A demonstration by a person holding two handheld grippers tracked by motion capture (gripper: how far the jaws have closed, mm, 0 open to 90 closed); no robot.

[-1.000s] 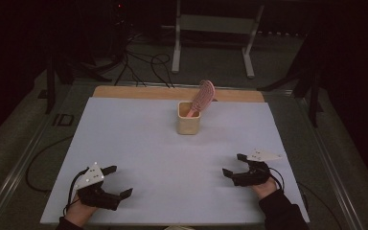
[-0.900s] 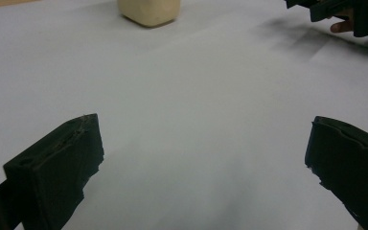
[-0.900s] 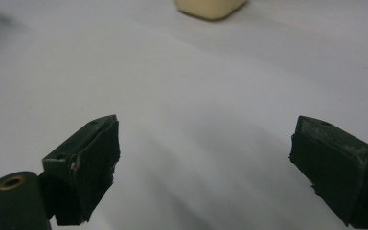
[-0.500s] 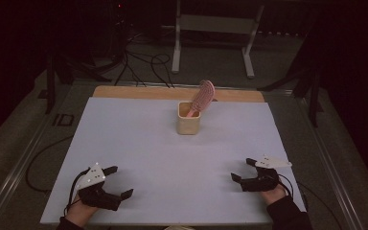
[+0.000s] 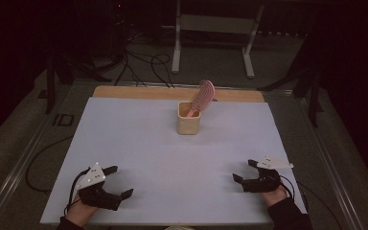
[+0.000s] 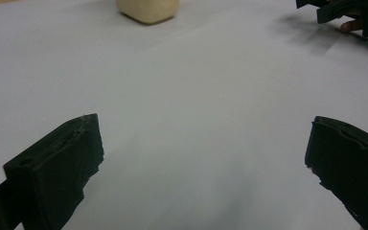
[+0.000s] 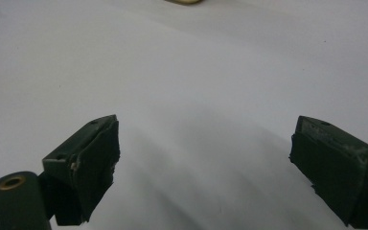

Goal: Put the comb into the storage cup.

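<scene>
I had both claws spread wide and empty at the near table (image 5: 124, 143) edge. The pink hairbrush (image 5: 202, 97) stood handle-down in the cream cup (image 5: 189, 123), leaning right, far-centre; my right claw (image 5: 249, 172) sat slightly nearer than my left claw (image 5: 119, 182).

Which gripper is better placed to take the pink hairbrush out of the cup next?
Probably right, though only slightly. The hairbrush leans up and to the right out of the cup, toward the right gripper. The left gripper sits about as far off. Both are open and empty on the white table.
</scene>
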